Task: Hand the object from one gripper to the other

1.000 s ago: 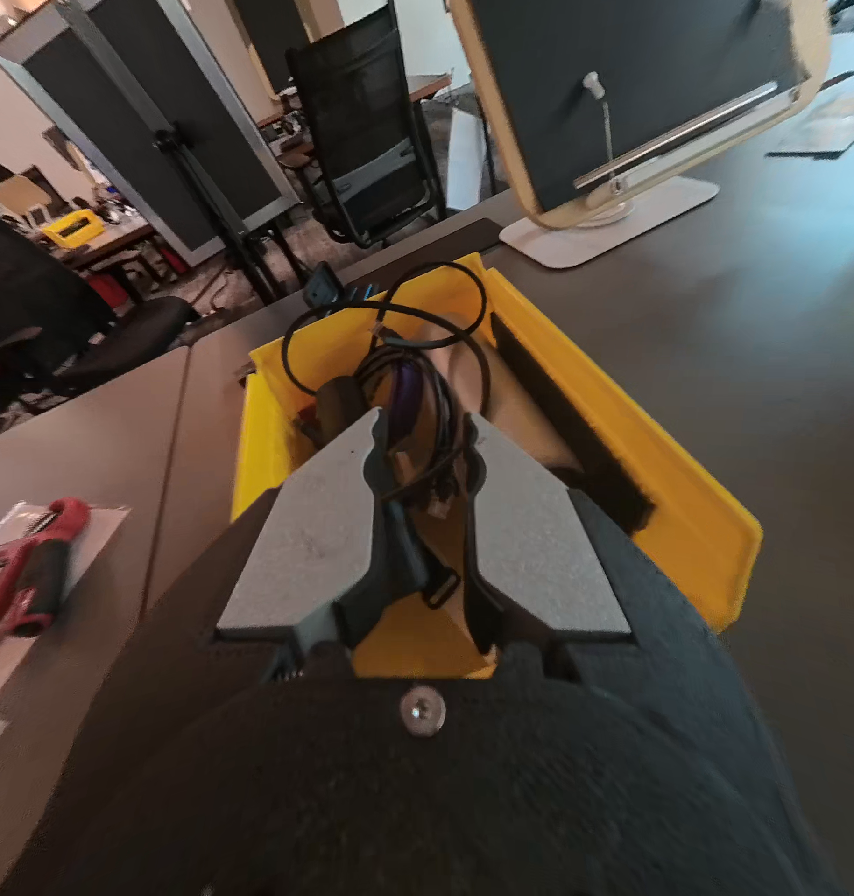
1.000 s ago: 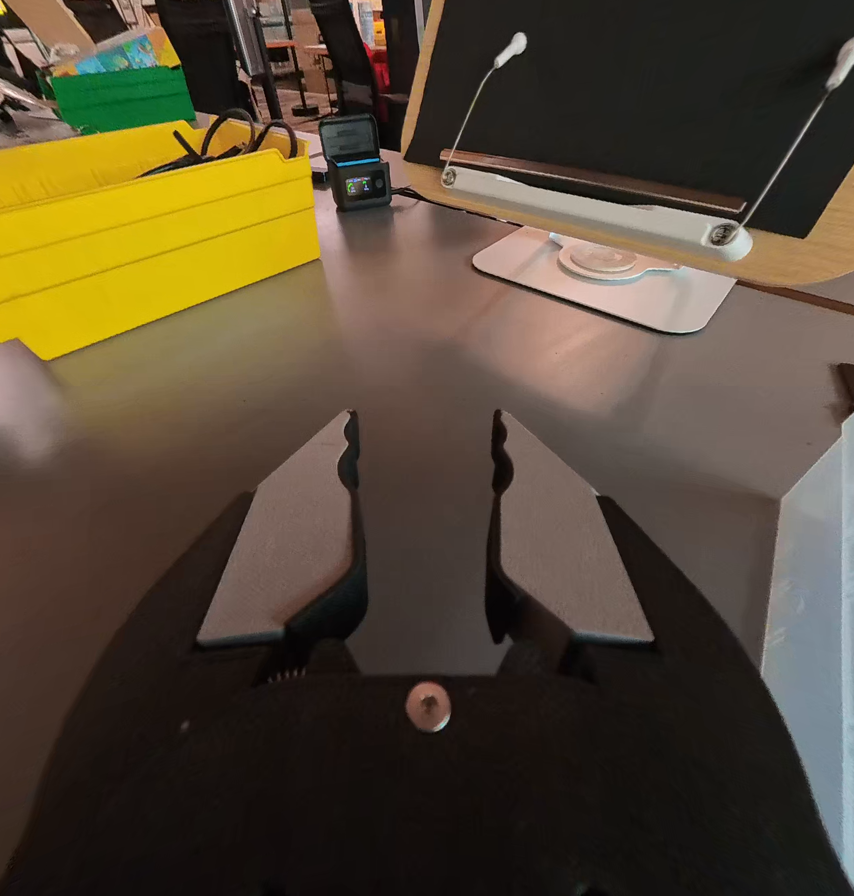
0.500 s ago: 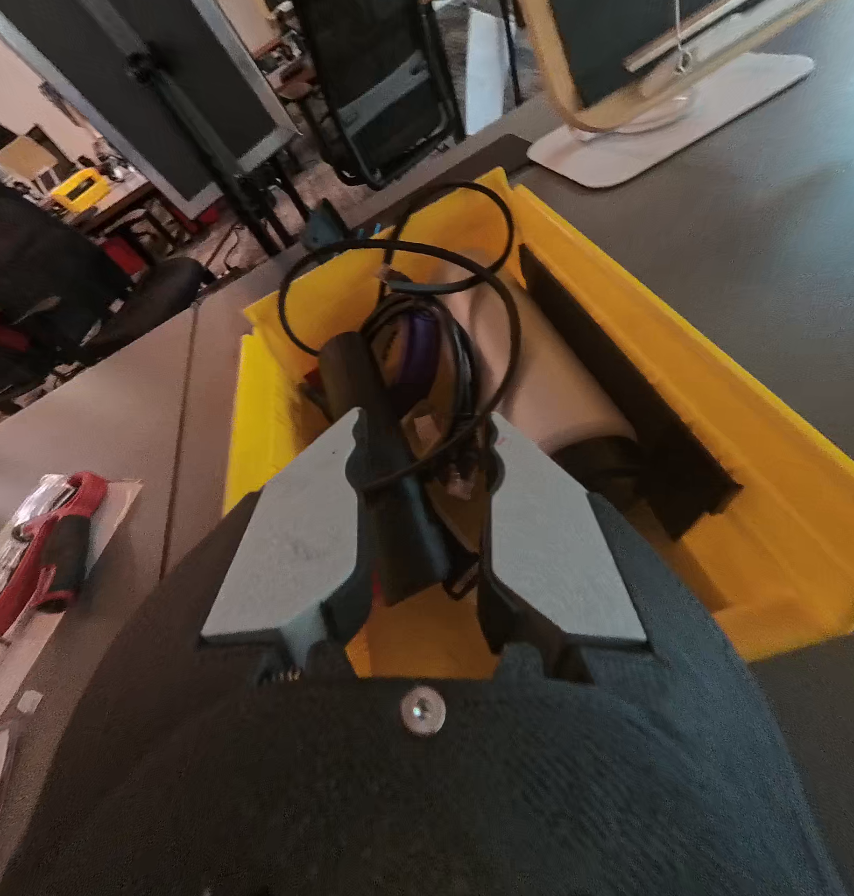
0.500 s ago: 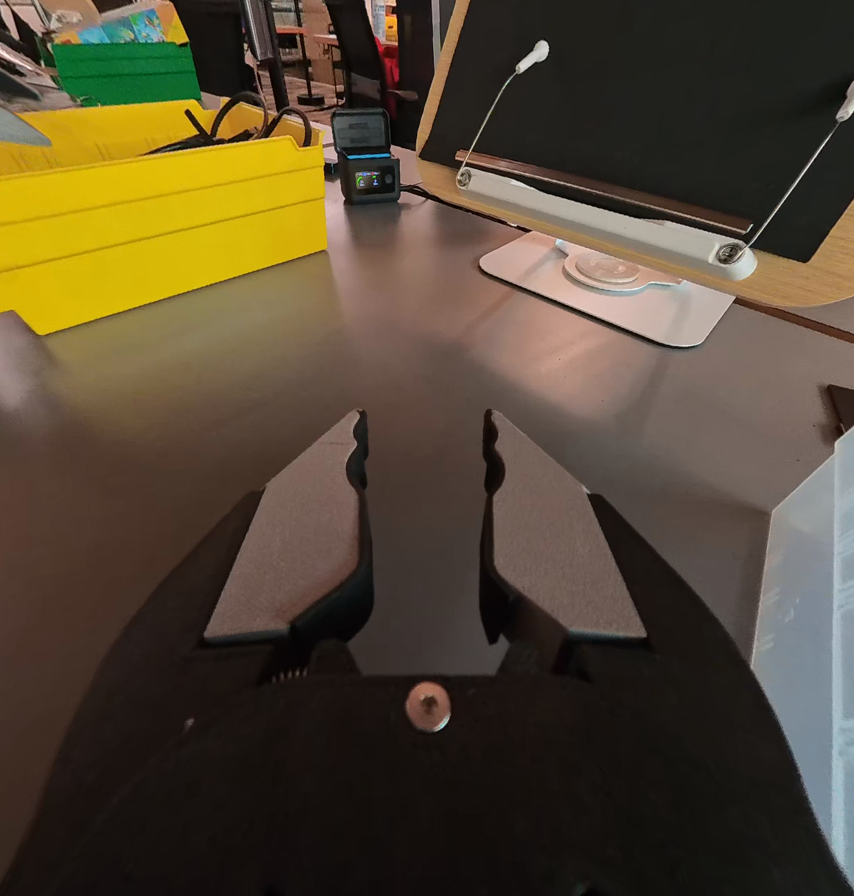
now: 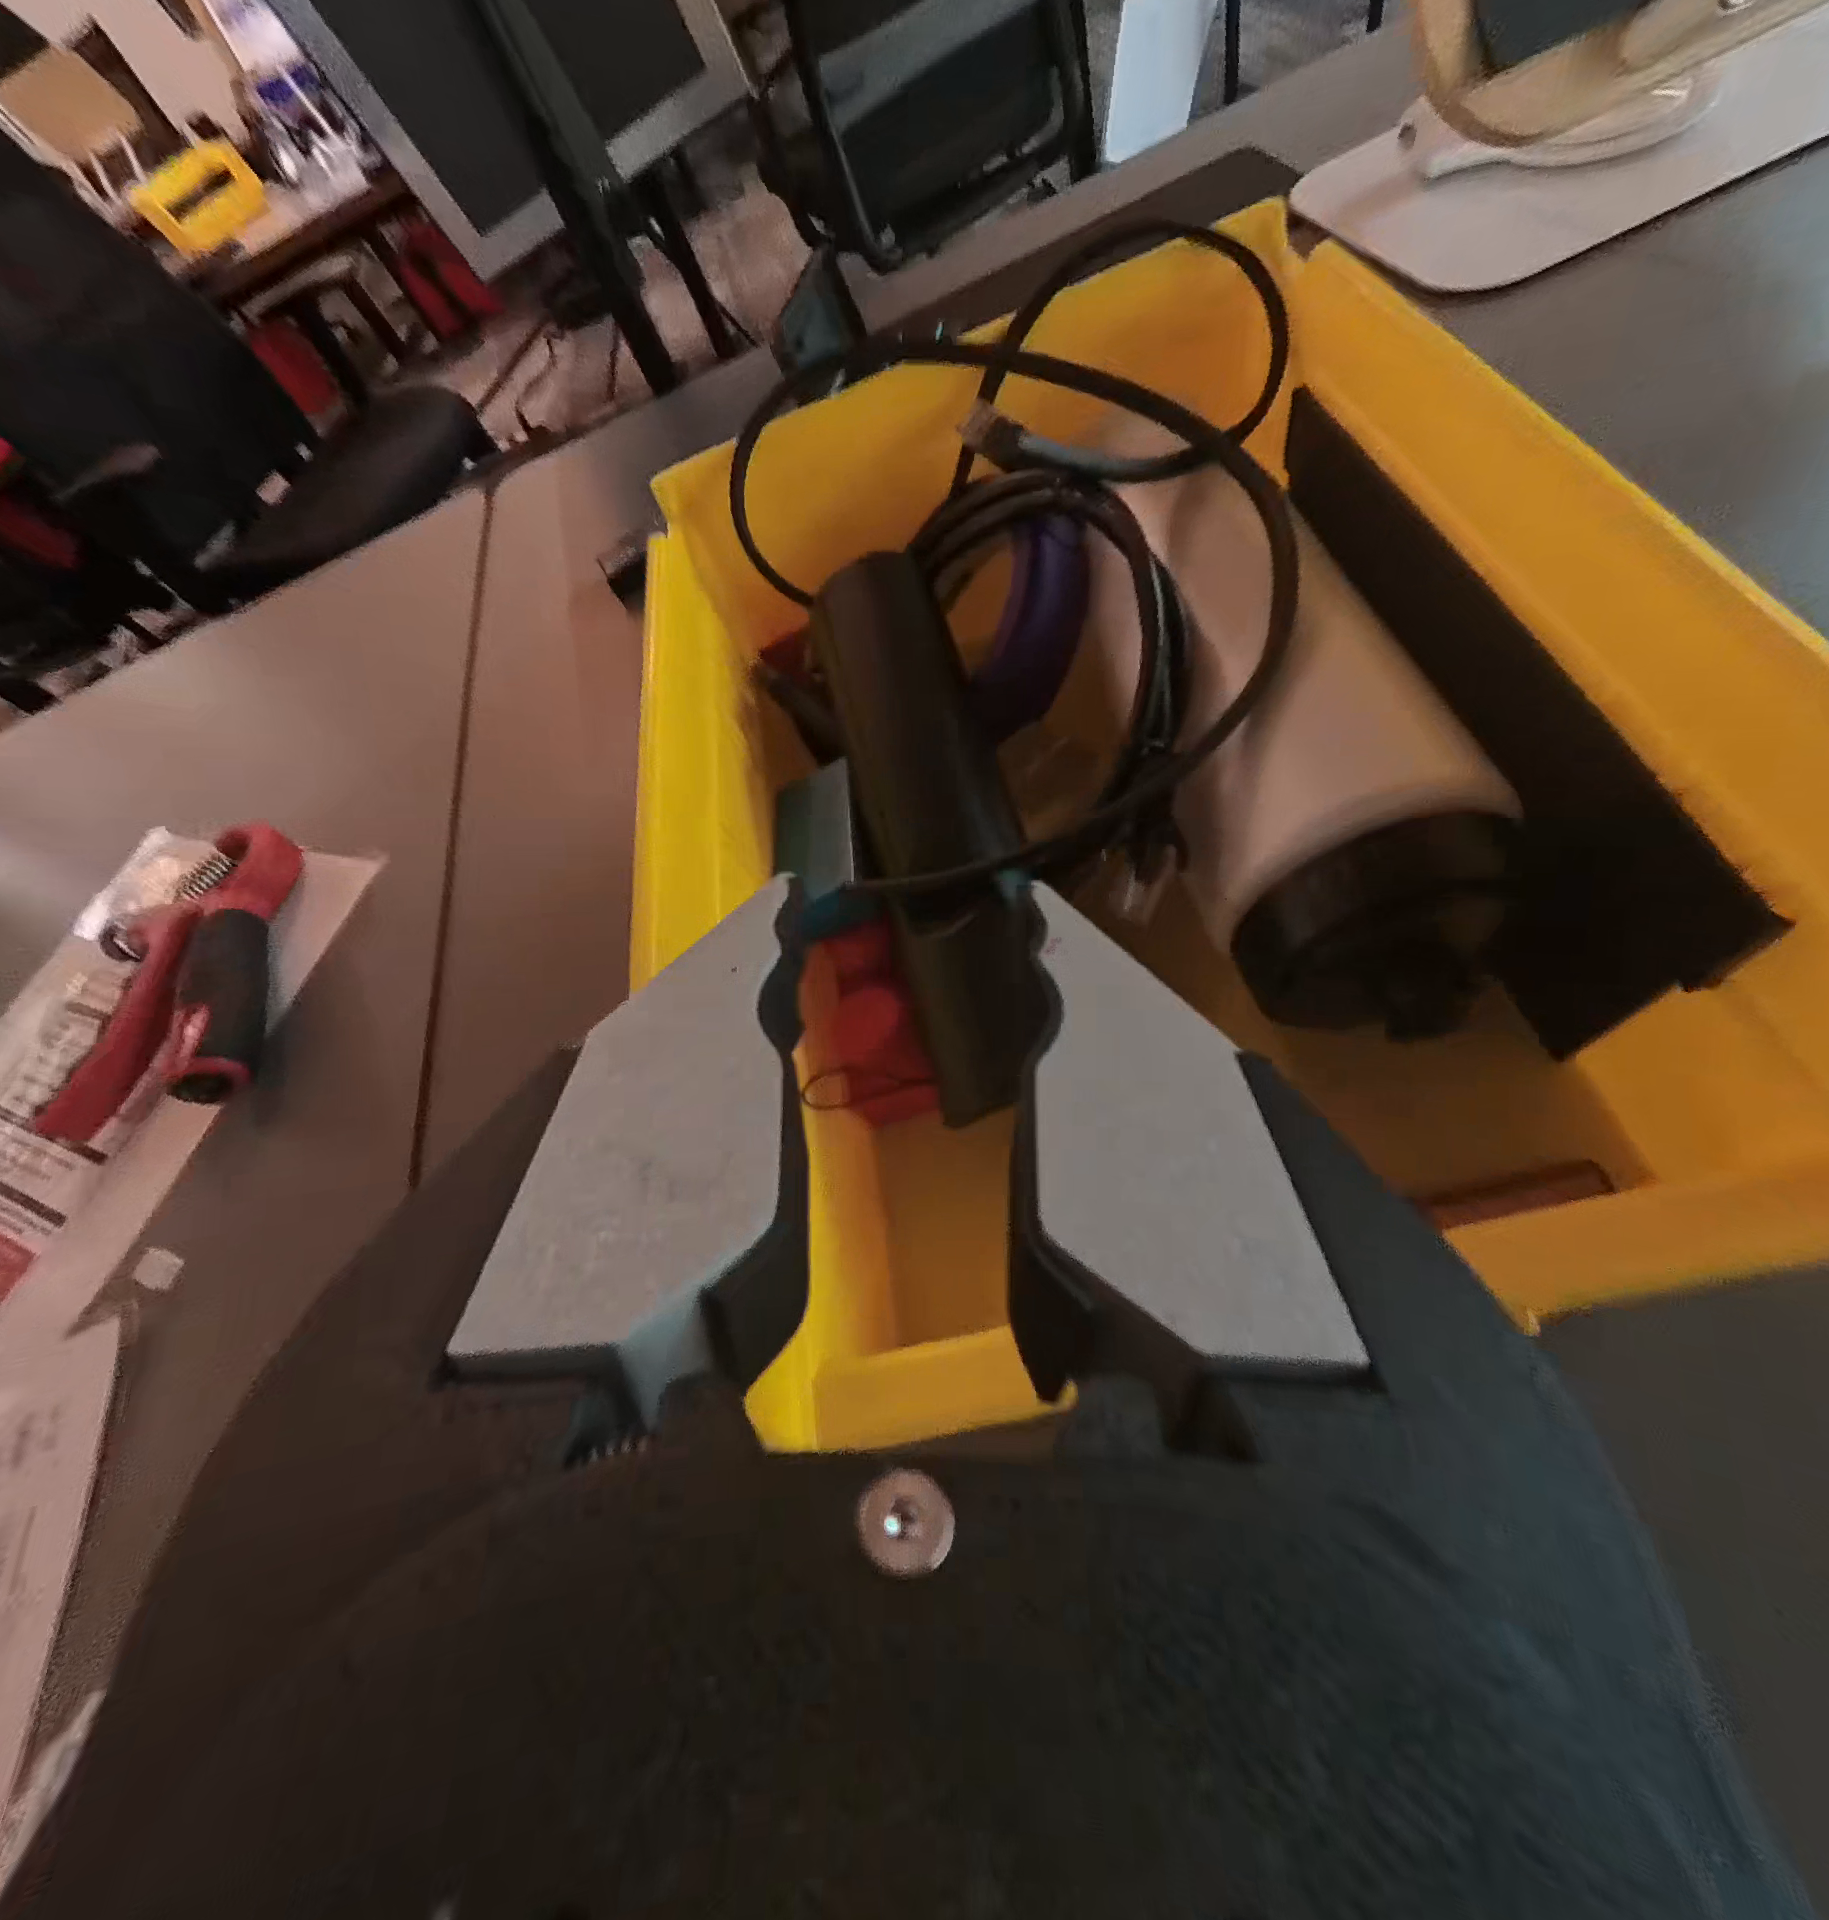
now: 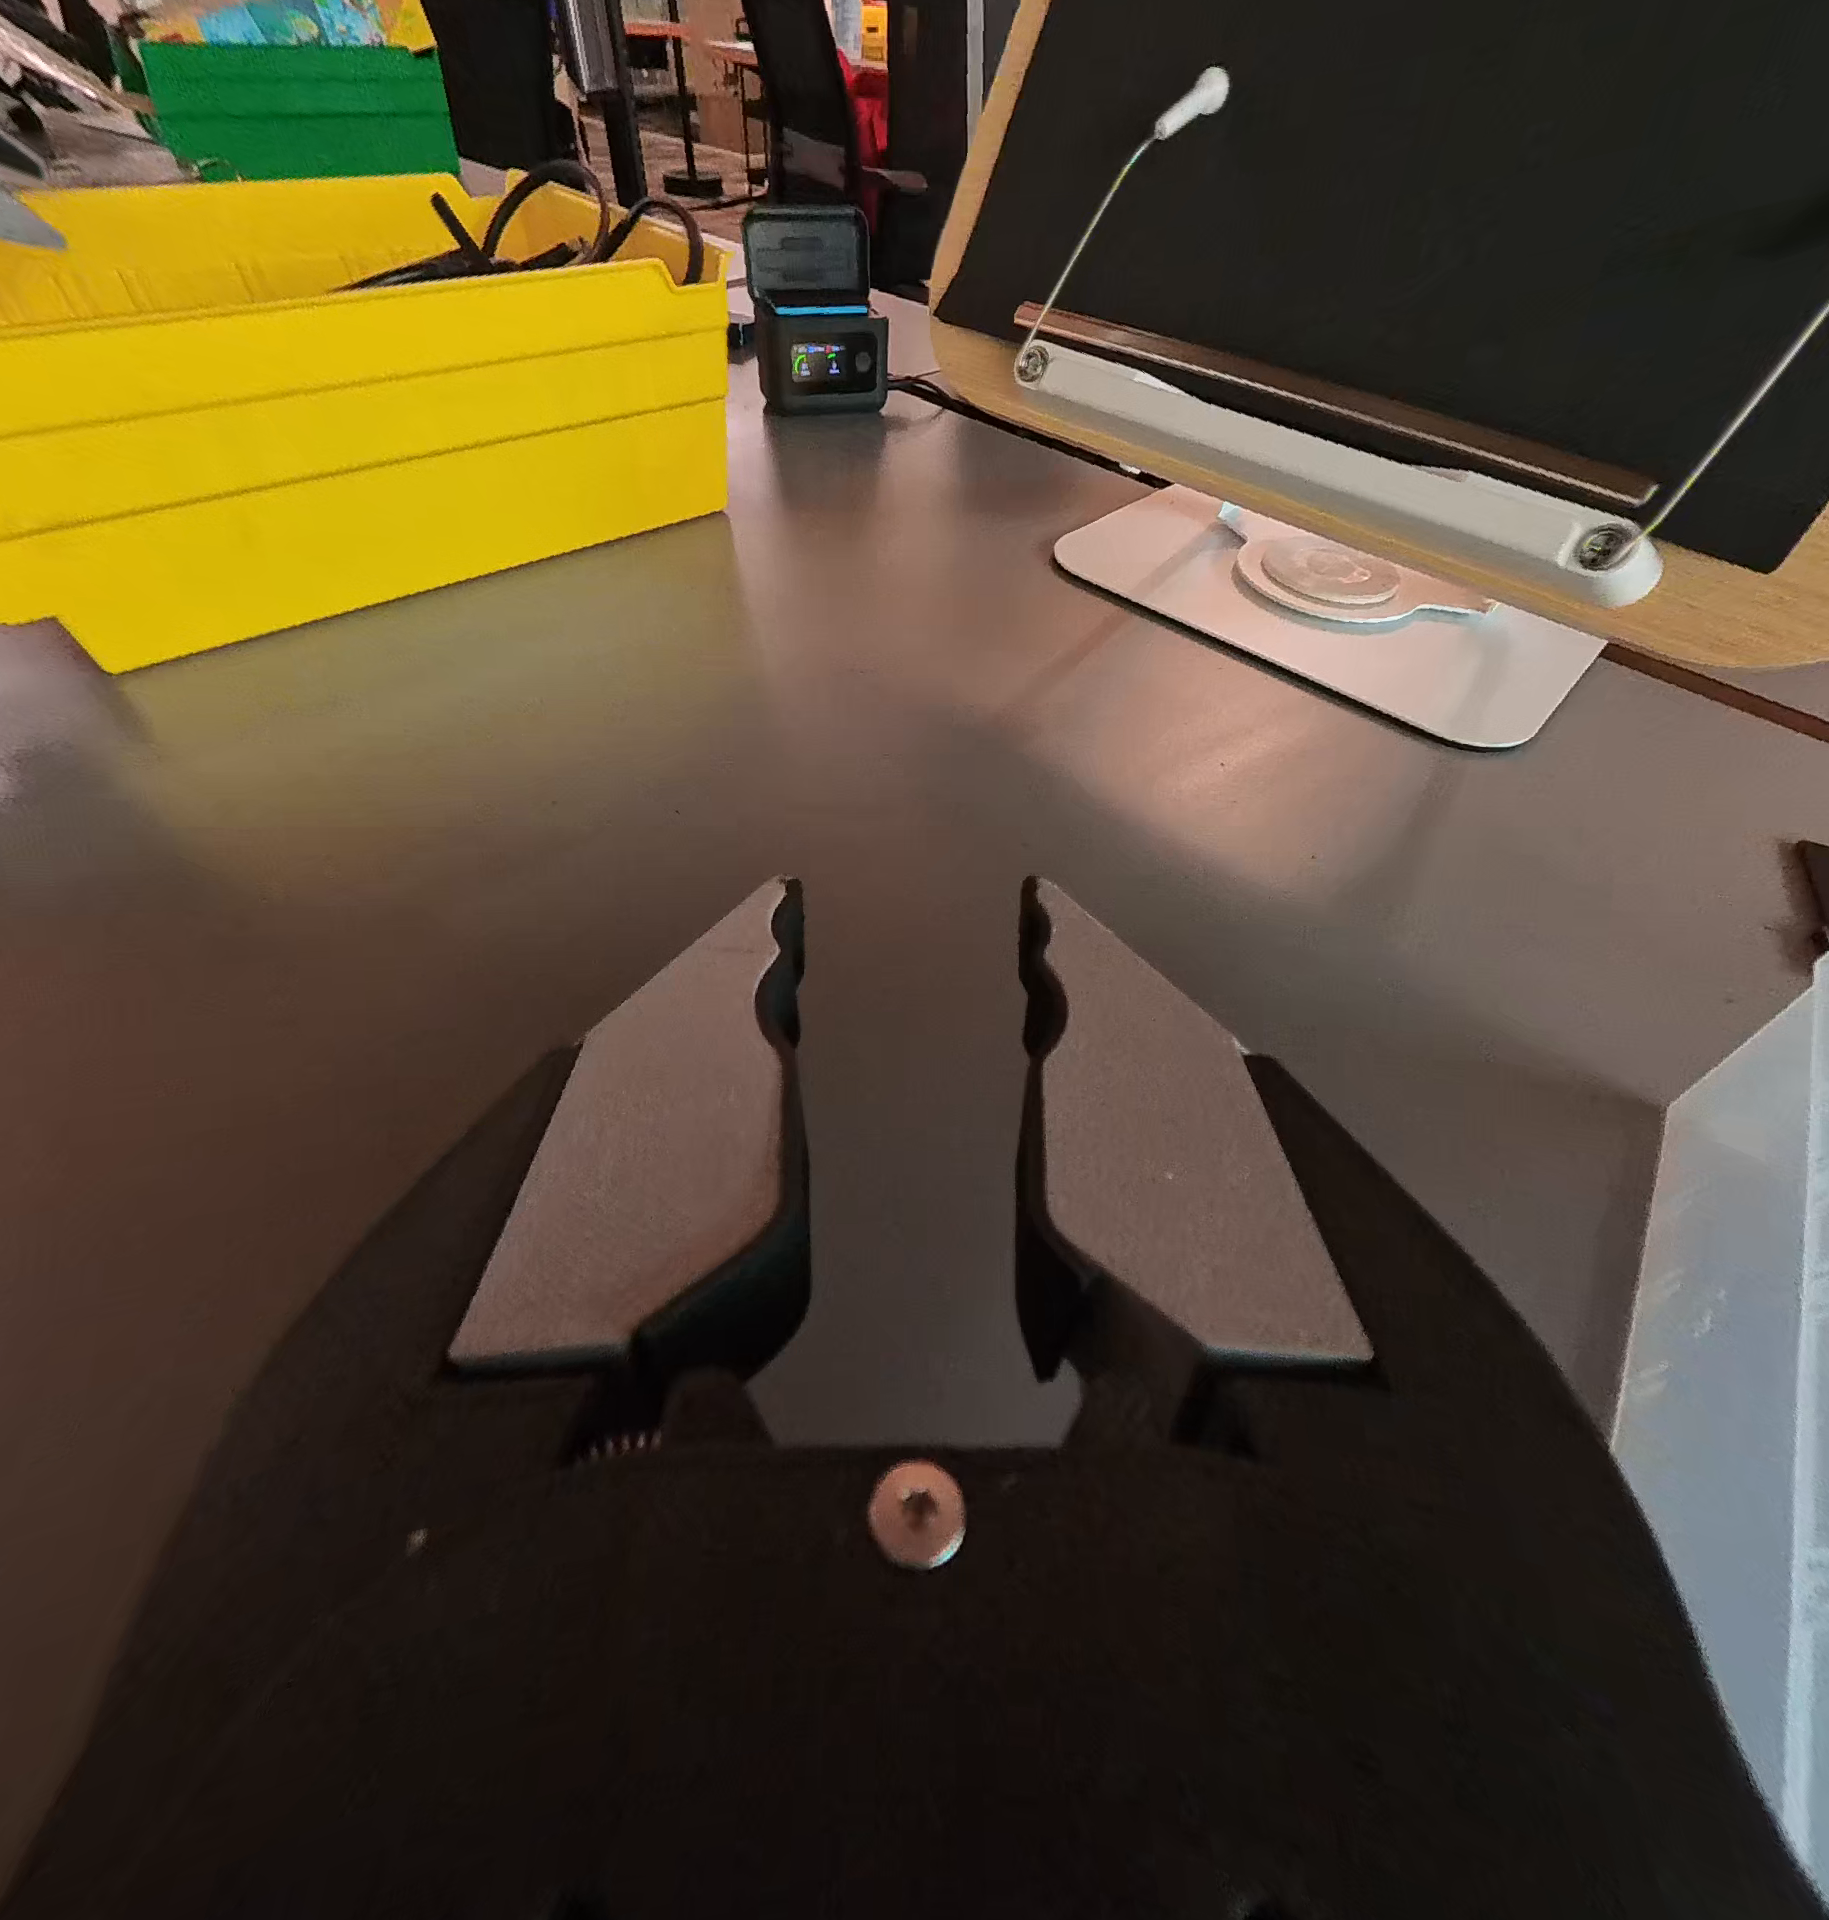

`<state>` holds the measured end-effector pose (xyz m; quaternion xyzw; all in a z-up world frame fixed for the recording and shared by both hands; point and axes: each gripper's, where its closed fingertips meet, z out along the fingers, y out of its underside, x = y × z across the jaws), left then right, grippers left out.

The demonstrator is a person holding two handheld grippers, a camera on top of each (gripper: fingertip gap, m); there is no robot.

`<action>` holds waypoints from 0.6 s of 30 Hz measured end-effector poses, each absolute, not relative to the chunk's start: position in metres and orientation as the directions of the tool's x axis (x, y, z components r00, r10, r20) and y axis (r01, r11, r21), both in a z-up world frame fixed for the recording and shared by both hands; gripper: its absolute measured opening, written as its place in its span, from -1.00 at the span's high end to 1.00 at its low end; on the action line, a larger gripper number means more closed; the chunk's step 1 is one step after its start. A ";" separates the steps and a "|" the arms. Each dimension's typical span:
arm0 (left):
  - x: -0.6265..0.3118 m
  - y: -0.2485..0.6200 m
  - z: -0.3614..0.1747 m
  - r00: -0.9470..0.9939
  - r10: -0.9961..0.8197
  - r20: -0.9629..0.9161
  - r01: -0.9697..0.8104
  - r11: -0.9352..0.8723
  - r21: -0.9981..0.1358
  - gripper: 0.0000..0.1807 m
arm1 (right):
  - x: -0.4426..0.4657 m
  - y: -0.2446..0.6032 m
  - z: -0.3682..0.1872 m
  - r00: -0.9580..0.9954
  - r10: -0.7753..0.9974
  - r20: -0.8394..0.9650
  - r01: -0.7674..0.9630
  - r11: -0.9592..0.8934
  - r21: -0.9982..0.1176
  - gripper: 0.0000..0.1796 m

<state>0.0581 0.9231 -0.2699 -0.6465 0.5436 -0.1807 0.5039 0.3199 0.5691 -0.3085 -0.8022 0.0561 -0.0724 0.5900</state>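
Left gripper (image 5: 910,925), jaws apart over the yellow plastic bin (image 5: 1575,540), straddles a long black bar-shaped object (image 5: 920,831) among black cables (image 5: 1180,582); contact is unclear. Right gripper (image 6: 910,914), jaws apart and empty, hovers above the grey tabletop (image 6: 889,748).

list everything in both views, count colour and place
bin: 1, yellow, on table
cables: a tangle, black, in bin
long object: 1, black, in bin, between left fingertips
roll: 1, beige, in bin
hand tool: 1, red and black, on its packaging, table left of bin
small device: 1, black, behind bin
stand: 1, wood and black, white base
left gripper: 1, black, open over bin
right gripper: 1, black, open, empty
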 end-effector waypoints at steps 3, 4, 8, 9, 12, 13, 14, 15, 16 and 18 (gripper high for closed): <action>0.068 0.913 -0.278 0.308 -0.867 -0.392 -0.588 0.151 -0.795 0.54 | 0.319 0.570 -0.310 0.981 -0.179 0.069 0.011 -0.308 -0.951 0.58; 0.071 0.912 -0.282 0.307 -0.859 -0.409 -0.612 0.151 -0.776 0.44 | 0.320 0.570 -0.310 0.981 -0.181 0.073 0.014 -0.309 -0.951 0.58; 0.086 0.902 -0.281 0.307 -0.846 -0.436 -0.615 0.173 -0.769 0.40 | 0.319 0.569 -0.309 0.980 -0.183 0.078 0.020 -0.302 -0.953 0.59; 0.087 0.901 -0.283 0.297 -0.838 -0.458 -0.628 0.190 -0.755 0.38 | 0.319 0.569 -0.308 0.980 -0.183 0.078 0.020 -0.301 -0.954 0.59; 0.083 0.904 -0.306 0.255 -0.833 -0.491 -0.715 0.179 -0.676 0.32 | 0.319 0.569 -0.309 0.981 -0.180 0.078 0.020 -0.303 -0.953 0.60; 0.080 0.906 -0.315 0.246 -0.832 -0.498 -0.746 0.165 -0.645 0.31 | 0.319 0.570 -0.309 0.981 -0.179 0.080 0.022 -0.306 -0.952 0.60; 0.078 0.909 -0.321 0.242 -0.824 -0.512 -0.770 0.158 -0.618 0.31 | 0.318 0.570 -0.309 0.981 -0.177 0.084 0.026 -0.308 -0.951 0.61; 0.077 0.913 -0.324 0.246 -0.806 -0.538 -0.783 0.162 -0.601 0.41 | 0.318 0.570 -0.310 0.980 -0.176 0.090 0.031 -0.311 -0.950 0.61; 0.076 0.917 -0.327 0.247 -0.789 -0.562 -0.796 0.165 -0.582 0.43 | 0.317 0.570 -0.310 0.980 -0.174 0.095 0.036 -0.314 -0.949 0.62; 0.073 0.924 -0.339 0.232 -0.773 -0.590 -0.834 0.154 -0.530 0.42 | 0.317 0.571 -0.311 0.979 -0.172 0.105 0.045 -0.322 -0.946 0.62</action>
